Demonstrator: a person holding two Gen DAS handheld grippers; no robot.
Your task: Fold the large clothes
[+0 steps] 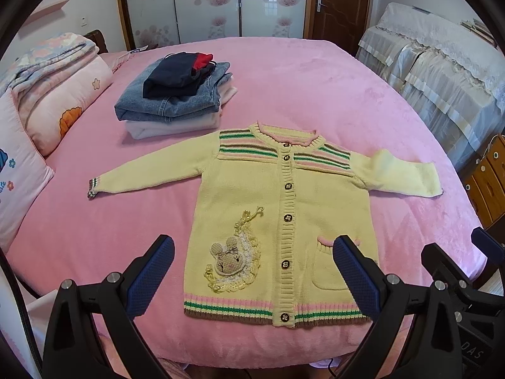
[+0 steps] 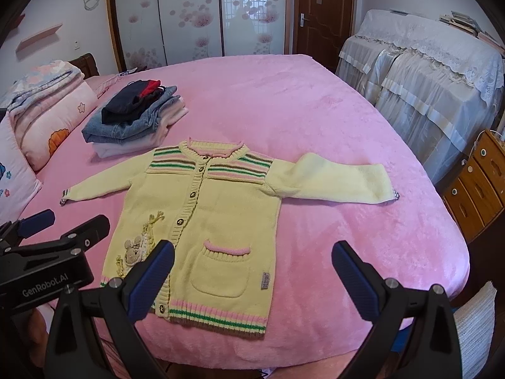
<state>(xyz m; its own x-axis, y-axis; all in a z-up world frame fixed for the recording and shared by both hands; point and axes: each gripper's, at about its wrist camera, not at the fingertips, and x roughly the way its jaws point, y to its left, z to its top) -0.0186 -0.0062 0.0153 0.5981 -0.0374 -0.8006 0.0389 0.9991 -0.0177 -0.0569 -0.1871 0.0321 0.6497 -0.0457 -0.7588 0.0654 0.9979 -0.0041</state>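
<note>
Cardigan: a yellow knitted one, it lies flat and face up on the pink bed, buttoned, both sleeves spread out to the sides.
Hem: the striped bottom edge is at the near edge of the bed, close to me.
My left gripper: released, fingers wide apart, it hovers above the lower part of the cardigan and holds nothing.
My right gripper: also released and empty, above the pocket side.
Pile of folded clothes: jeans and dark pieces, it sits beyond the cardigan's collar, to the left.
Pillows: at the left edge of the bed.
</note>
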